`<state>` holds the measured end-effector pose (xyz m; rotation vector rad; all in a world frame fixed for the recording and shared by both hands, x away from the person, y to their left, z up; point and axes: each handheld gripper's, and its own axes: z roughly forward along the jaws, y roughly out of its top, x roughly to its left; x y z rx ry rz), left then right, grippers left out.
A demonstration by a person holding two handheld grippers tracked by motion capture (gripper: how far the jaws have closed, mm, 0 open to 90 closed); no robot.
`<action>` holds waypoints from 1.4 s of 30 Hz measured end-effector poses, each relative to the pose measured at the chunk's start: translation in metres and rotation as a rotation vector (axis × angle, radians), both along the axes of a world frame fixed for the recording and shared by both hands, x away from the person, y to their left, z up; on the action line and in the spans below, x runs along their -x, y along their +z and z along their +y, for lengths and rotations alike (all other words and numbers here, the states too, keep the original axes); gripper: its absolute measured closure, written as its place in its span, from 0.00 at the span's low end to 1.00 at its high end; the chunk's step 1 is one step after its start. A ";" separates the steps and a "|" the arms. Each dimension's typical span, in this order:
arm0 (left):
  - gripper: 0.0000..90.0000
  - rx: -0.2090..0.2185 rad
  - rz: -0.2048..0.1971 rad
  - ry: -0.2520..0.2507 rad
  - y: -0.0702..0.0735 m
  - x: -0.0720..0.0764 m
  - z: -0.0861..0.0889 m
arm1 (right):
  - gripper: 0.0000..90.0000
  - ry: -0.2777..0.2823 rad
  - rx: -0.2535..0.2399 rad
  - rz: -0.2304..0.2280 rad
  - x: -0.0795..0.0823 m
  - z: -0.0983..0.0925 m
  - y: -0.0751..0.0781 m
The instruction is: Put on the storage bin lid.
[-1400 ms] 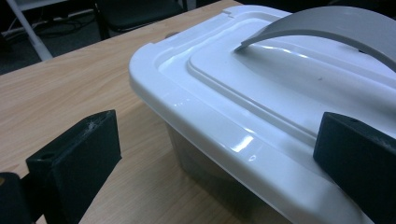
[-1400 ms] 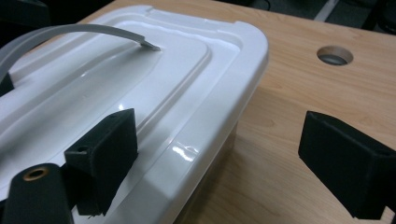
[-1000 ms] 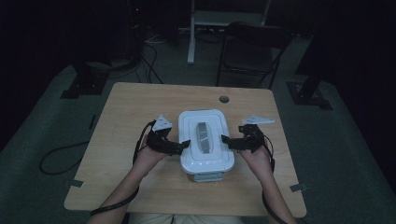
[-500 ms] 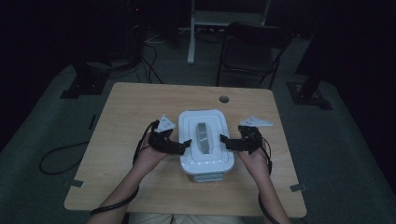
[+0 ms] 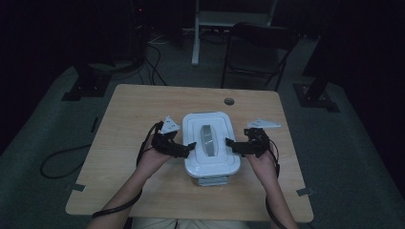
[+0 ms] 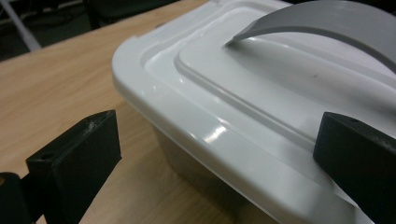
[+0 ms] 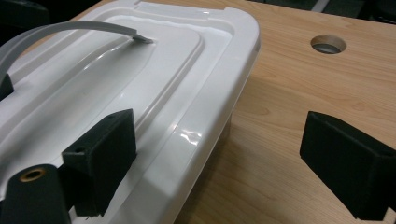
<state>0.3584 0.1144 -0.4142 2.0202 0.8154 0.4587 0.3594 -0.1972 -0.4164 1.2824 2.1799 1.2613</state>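
Observation:
A white plastic box (image 5: 210,147) with a lid and a grey handle (image 5: 207,140) sits in the middle of the wooden table (image 5: 133,109). My left gripper (image 5: 189,147) is open at the box's left side, one jaw over the lid's rim (image 6: 201,126), the other beside the box wall. On the box's right side my right gripper (image 5: 230,142) is open too, its jaws astride the lid's edge (image 7: 201,121). The handle (image 6: 322,23) arches over the lid (image 7: 70,32).
A round cable hole (image 5: 229,101) lies in the table behind the box, also seen as a hole (image 7: 328,44) in the right gripper view. A dark chair (image 5: 258,47) and stands are on the floor beyond the table. Cables trail off the table's left side.
Both grippers have closed in slightly on the box's sides; the box has not moved.

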 end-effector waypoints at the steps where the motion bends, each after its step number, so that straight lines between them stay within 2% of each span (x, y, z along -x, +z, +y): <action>1: 0.01 -0.006 -0.029 0.001 0.001 0.001 0.000 | 0.12 -0.002 -0.005 -0.018 0.001 -0.001 0.002; 2: 0.01 -0.008 -0.056 0.004 0.003 0.002 0.000 | 0.12 -0.016 -0.003 -0.057 0.003 -0.003 0.004; 3: 0.02 -0.007 -0.056 0.003 0.003 0.002 0.000 | 0.12 -0.032 -0.019 -0.097 0.004 -0.006 0.007; 6: 0.01 -0.005 -0.063 -0.009 0.005 0.002 0.000 | 0.12 -0.041 -0.076 -0.122 0.005 -0.013 0.014; 9: 0.01 0.002 -0.076 0.000 0.007 0.003 0.002 | 0.12 -0.057 -0.044 -0.150 0.006 -0.014 0.020; 13: 0.02 -0.010 -0.071 0.007 0.007 0.001 0.002 | 0.12 -0.049 0.001 -0.133 0.003 -0.009 0.016; 16: 0.01 -0.035 -0.067 0.003 0.005 0.001 0.000 | 0.12 -0.026 0.014 -0.093 -0.001 -0.003 0.008; 17: 0.02 -0.038 -0.065 0.003 0.004 0.000 0.000 | 0.12 -0.017 0.024 -0.066 -0.002 0.000 0.005; 18: 0.01 -0.022 -0.062 0.004 0.004 0.000 0.001 | 0.12 -0.006 0.027 -0.047 -0.002 0.002 0.002; 22: 0.02 -0.006 -0.051 0.015 0.002 0.000 0.003 | 0.13 -0.012 -0.019 -0.017 -0.002 0.003 -0.003; 25: 0.02 -0.009 -0.039 0.011 0.002 0.001 0.003 | 0.13 -0.007 0.013 -0.037 -0.001 0.005 -0.001; 31: 0.02 -0.057 -0.012 -0.007 0.001 0.004 -0.001 | 0.13 -0.001 0.039 -0.040 0.002 0.008 -0.001; 34: 0.03 -0.075 -0.017 -0.004 -0.001 0.007 -0.003 | 0.13 -0.004 0.067 -0.044 0.003 0.009 -0.002; 36: 0.03 -0.046 -0.016 0.002 -0.005 0.008 -0.001 | 0.13 -0.008 0.062 -0.056 0.005 0.009 -0.004; 37: 0.03 -0.038 -0.014 0.000 -0.006 0.008 0.000 | 0.13 -0.009 0.017 -0.048 0.004 0.006 -0.009; 38: 0.03 -0.038 -0.014 0.000 -0.006 0.008 0.000 | 0.13 -0.009 0.017 -0.048 0.004 0.006 -0.009; 39: 0.03 -0.022 -0.018 0.007 -0.007 0.008 0.000 | 0.13 -0.006 -0.008 -0.042 0.004 0.005 -0.011; 40: 0.03 -0.031 -0.028 0.008 -0.007 0.009 0.000 | 0.13 -0.009 -0.006 -0.058 0.005 0.004 -0.012; 42: 0.03 -0.038 -0.033 0.011 -0.007 0.010 -0.001 | 0.13 -0.019 0.036 -0.085 0.008 0.008 -0.009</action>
